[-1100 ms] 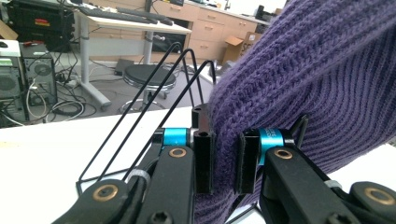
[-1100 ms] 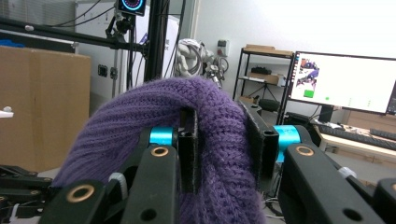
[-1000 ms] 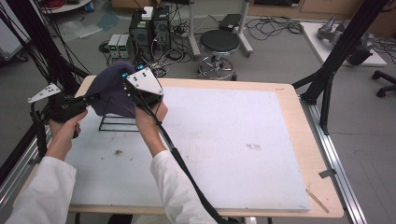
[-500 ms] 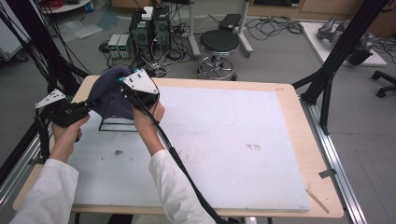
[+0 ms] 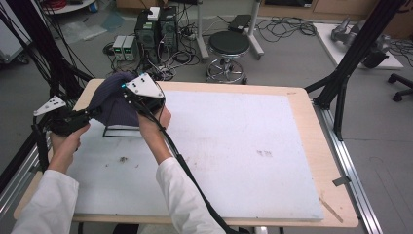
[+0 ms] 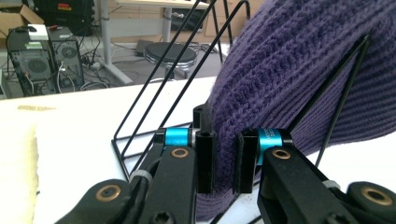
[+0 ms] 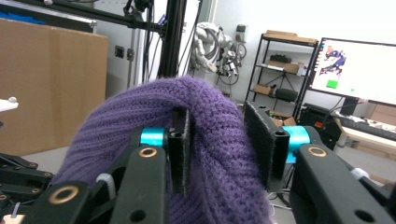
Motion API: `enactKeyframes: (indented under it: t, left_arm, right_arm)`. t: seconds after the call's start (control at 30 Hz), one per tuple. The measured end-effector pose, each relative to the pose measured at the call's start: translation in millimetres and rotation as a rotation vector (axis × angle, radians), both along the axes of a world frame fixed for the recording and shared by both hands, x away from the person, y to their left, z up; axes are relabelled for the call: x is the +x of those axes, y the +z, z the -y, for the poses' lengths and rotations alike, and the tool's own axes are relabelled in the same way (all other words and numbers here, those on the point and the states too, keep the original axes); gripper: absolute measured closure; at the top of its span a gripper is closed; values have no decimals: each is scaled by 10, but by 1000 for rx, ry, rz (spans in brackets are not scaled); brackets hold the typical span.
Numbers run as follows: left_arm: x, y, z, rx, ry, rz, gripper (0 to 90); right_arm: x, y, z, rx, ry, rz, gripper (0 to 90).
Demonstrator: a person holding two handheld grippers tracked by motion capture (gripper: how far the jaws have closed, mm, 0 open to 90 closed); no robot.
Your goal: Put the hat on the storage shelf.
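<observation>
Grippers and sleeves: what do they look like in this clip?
Each tool, left and right, has black jaws with brass-coloured pivots and blue collars. Grey three-cornered plates top both. A black cable trails from the right one. The person wears white sleeves.

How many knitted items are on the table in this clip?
1: a purple knit hat draped over the black wire stand at the table's far left, gripped by the left gripper and right gripper. Nothing else knitted seen.

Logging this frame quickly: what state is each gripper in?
Left gripper: shut on the purple knit hat's lower edge, beside the black wire stand.
Right gripper: shut on the hat's top.
</observation>
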State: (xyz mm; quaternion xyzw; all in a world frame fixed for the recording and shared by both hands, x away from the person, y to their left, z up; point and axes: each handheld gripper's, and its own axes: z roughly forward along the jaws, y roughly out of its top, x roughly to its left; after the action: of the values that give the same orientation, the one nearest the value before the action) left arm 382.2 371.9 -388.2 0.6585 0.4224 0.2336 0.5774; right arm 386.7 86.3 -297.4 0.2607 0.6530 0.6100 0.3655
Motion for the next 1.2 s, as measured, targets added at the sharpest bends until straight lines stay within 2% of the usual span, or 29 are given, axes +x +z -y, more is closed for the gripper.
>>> enactKeyframes:
  t: [0.2, 0.37, 0.57, 0.6, 0.7, 0.8, 0.83, 0.87, 0.97, 1.07, 1.1, 1.13, 1.17, 1.2]
  left_arm:
    - [-45, -89, -55, -16, 12, -20, 826]
    - [-55, -133, -70, -20, 20, -38, 827]
    - [-35, -210, -70, -41, 22, -77, 826]
    - [-34, -211, -62, -41, 27, -80, 825]
    - [-29, -212, -49, -48, 33, -85, 821]
    - [-43, -202, -57, -58, 30, -75, 803]
    - [-53, -194, -56, -61, 33, -72, 803]
    - [-73, -183, -58, -49, 38, -77, 774]
    - [-101, -185, -94, -35, 54, -102, 685]
    - [-122, -191, -136, -42, 62, -114, 608]
    - [-166, -203, -175, -68, 75, -90, 591]
    - [-166, -203, -175, -68, 75, -90, 575]
    - [-199, -213, -195, -82, 91, -68, 575]
    - [-252, -235, -241, -120, 118, -35, 535]
  right_arm:
    - [34, -48, -20, -23, 18, -36, 583]
    - [44, -69, -39, -33, 23, -47, 582]
    - [88, -101, -38, -40, 36, -82, 524]
    - [93, -103, -29, -35, 39, -101, 478]
    - [84, -78, -3, -28, 53, -117, 380]
    - [46, -36, 47, -37, 81, -116, 292]
    - [46, -36, 47, -37, 81, -116, 292]
    - [19, -24, 83, -39, 101, -117, 238]
    - [-34, -16, 194, -18, 128, -133, 182]
    - [-53, -21, 302, -18, 122, -145, 129]
    - [-50, -23, 342, -16, 122, -151, 124]
    - [-45, -25, 381, -8, 120, -156, 122]
    - [-45, -25, 381, -8, 120, -156, 122]
    - [-33, -27, 459, 9, 105, -168, 118]
